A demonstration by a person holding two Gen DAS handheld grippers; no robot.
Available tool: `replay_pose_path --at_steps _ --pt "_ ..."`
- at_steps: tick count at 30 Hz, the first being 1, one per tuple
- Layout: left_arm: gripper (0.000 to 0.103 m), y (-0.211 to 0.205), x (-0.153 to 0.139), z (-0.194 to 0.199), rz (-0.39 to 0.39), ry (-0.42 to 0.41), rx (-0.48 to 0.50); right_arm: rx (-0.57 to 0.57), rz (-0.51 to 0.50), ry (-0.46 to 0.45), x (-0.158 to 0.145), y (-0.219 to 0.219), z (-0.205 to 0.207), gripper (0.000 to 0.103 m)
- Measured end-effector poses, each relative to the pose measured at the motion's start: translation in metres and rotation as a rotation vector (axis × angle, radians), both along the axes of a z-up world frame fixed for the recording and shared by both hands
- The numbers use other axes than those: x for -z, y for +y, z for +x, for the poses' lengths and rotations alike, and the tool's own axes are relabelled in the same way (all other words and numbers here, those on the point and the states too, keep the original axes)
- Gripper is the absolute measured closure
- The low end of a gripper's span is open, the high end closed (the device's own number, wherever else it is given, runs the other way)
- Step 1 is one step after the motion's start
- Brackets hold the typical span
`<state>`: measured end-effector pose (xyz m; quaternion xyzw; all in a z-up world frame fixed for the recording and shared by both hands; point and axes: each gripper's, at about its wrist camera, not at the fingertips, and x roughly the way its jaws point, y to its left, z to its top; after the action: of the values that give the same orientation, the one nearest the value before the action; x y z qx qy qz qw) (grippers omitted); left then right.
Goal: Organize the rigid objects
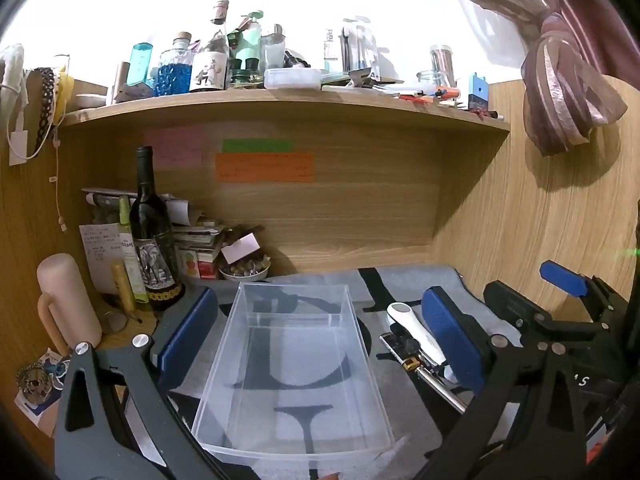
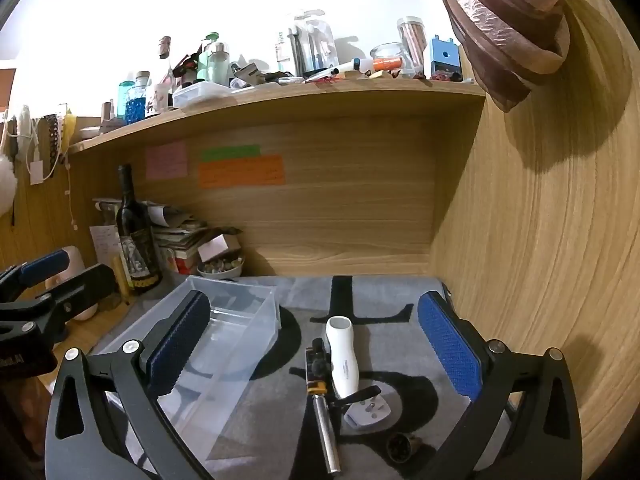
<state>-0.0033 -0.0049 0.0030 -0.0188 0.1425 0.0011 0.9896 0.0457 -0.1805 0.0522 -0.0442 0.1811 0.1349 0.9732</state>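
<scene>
A clear plastic bin (image 1: 294, 364) stands empty on the grey mat, between the fingers of my open left gripper (image 1: 320, 344). It also shows at the left of the right wrist view (image 2: 224, 344). A white handheld device (image 2: 344, 360) and a dark tool with a metal shaft (image 2: 322, 408) lie on the mat to the right of the bin; both show in the left wrist view, the device (image 1: 416, 332) and the tool (image 1: 424, 372). A white plug adapter (image 2: 370, 412) lies by them. My right gripper (image 2: 316, 352) is open above these items, holding nothing.
A wine bottle (image 1: 152, 236), a pink mug (image 1: 68, 304), stacked papers and a bowl of pebbles (image 1: 244, 272) crowd the back left. A cluttered shelf (image 1: 280, 100) runs overhead. A wooden side wall (image 2: 540, 260) stands at the right. A small dark round object (image 2: 400, 448) lies on the mat.
</scene>
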Motion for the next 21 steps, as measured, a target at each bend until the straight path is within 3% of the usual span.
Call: replay_pose_path --at_steps 21 --pt "0.000 -0.0010 0.0024 -0.0001 0.001 0.000 -0.002 -0.001 0.016 -0.012 -0.0020 -0.0051 -0.0047 0.000"
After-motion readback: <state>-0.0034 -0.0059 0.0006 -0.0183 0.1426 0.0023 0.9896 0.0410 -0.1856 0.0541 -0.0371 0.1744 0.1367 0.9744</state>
